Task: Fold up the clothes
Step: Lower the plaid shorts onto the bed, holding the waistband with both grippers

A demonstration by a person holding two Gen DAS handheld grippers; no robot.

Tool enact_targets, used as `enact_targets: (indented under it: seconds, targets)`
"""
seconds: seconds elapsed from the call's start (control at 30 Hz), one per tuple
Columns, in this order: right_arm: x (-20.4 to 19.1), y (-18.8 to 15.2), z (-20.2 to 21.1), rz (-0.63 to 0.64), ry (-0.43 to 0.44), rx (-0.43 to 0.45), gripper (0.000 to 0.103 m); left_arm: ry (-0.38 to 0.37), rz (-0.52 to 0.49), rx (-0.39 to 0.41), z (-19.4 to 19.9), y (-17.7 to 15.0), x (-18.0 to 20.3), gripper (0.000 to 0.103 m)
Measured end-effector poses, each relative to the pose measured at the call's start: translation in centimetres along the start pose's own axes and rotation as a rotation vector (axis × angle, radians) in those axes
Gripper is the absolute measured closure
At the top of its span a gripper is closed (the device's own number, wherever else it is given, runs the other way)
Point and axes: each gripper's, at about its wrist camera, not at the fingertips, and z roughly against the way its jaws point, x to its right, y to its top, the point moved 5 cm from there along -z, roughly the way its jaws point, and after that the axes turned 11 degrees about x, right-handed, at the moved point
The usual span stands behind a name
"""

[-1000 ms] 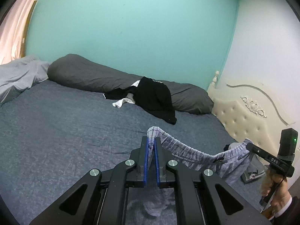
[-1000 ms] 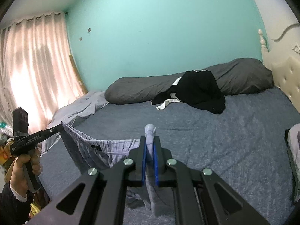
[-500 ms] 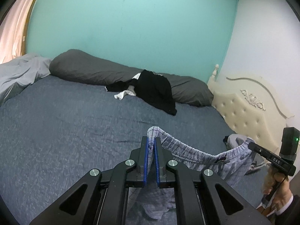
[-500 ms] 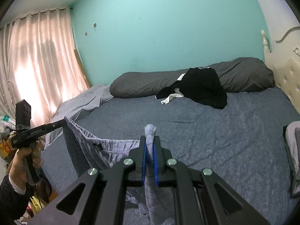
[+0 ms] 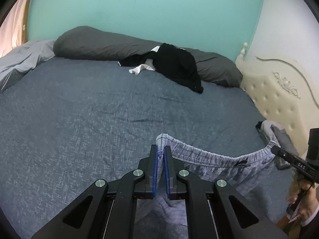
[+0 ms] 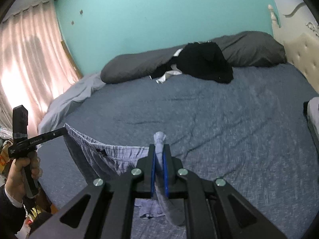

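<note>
A pair of light blue checked shorts (image 5: 215,161) hangs by its waistband between my two grippers, above the near edge of the blue bed (image 5: 99,109). My left gripper (image 5: 161,149) is shut on one end of the waistband. Its other end runs to the right gripper (image 5: 274,149) at the frame's right, held by a hand. In the right wrist view my right gripper (image 6: 159,148) is shut on bunched fabric of the shorts (image 6: 119,155). The left gripper (image 6: 64,131) pinches the far end there. The legs dangle below the jaws.
A pile of black and white clothes (image 5: 173,65) lies at the far side against a long grey pillow (image 5: 95,45). A grey folded garment (image 5: 277,135) sits near the cream headboard (image 5: 279,99). A pale grey blanket (image 5: 20,61) and pink curtains (image 6: 26,63) are at the left.
Both grippers have come down toward the bed with the shorts still stretched between them. The bed surface now fills more of both views, and the views tilt further downward.
</note>
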Motion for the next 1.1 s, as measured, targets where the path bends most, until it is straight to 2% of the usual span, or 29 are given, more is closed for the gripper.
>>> enact_targets:
  seconds: [0.17,0.37,0.67,0.83,1.1]
  targets:
    - [0.5,-1.4,-2.4,0.035,-0.012,-0.033,0.097,0.016,-0.009,-0.035,-3.2,-1.1,-1.0,0.097]
    - [2.7,-2.7,-5.7,-0.004,-0.031,-0.064,0.097,0.024,-0.015,-0.071,-6.9,-2.1,-1.8,0.097]
    - [4.7,-1.7,-10.6,0.014,-0.042,-0.091,0.097,0.038,-0.031,-0.107,-12.2,-3.1,-2.7,0.097]
    - [5.9,-3.3,-13.3,0.004,-0.08,-0.177,0.097,0.052,-0.026,-0.143,-14.9,-5.2,-3.5,0.097]
    - [6.2,-8.2,-15.5,0.0,-0.175,-0.32,0.097,0.058,-0.058,-0.228,-16.2,-8.6,-3.3,0.096]
